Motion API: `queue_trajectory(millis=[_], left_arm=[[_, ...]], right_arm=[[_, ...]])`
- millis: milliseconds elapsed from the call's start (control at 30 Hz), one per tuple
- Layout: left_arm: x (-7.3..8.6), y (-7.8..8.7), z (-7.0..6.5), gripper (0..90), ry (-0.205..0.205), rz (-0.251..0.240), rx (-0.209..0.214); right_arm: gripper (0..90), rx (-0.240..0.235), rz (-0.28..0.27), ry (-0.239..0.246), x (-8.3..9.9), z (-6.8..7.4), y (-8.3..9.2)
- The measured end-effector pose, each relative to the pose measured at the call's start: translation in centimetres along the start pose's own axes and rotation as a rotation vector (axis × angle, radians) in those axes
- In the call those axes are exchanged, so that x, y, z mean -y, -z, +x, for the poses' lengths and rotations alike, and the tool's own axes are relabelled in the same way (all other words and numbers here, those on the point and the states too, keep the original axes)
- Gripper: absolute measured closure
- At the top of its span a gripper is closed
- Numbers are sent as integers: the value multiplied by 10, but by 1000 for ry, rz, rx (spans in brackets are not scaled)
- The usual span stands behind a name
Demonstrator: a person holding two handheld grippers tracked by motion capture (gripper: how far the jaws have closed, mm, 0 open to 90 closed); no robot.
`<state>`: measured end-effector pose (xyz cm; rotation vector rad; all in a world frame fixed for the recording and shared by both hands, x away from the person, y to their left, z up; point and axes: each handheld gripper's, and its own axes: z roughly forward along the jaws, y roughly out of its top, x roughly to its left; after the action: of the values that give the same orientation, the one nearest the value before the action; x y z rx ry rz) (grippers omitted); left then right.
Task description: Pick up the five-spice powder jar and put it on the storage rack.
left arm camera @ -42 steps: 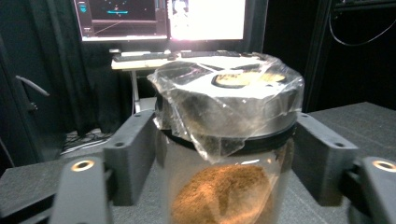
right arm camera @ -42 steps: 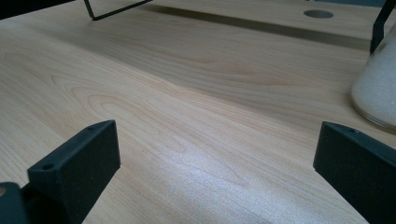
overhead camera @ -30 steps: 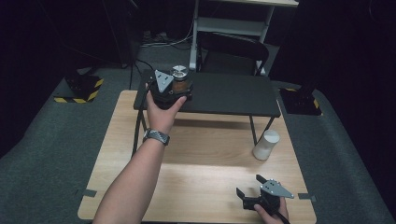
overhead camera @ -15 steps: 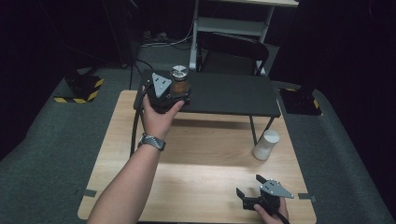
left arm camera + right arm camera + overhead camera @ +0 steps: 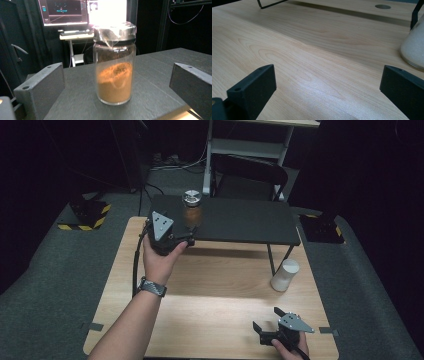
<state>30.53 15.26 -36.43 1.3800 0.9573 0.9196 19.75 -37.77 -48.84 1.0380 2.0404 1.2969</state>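
Left gripper (image 5: 187,239) drawn back off jar (image 5: 192,209), jaws apart; jar near shelf (image 5: 240,220) edge.

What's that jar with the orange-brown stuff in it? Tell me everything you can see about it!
The jar is clear, like glass, and round, standing upright. Orange-brown powder fills about its lower half, heaped unevenly and darker on top. A shiny silver lid closes it, with clear wrap or tape stuck over it. It stands on the black raised shelf near the left end, touching only that. The left gripper is open just in front of it, its jaws either side, not touching.
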Motion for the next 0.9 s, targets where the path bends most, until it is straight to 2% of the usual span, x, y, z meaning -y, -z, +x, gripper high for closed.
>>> queue_trajectory(millis=[233, 567, 900], left_arm=[[18, 25, 3, 5, 20, -17, -1], [43, 54, 5, 6, 13, -15, 4], [63, 71, 5, 5, 6, -3, 13]], right_arm=[[1, 2, 1, 2, 0, 1, 0], [1, 8, -3, 11, 1, 2, 0], [1, 9, -3, 10, 1, 3, 0]])
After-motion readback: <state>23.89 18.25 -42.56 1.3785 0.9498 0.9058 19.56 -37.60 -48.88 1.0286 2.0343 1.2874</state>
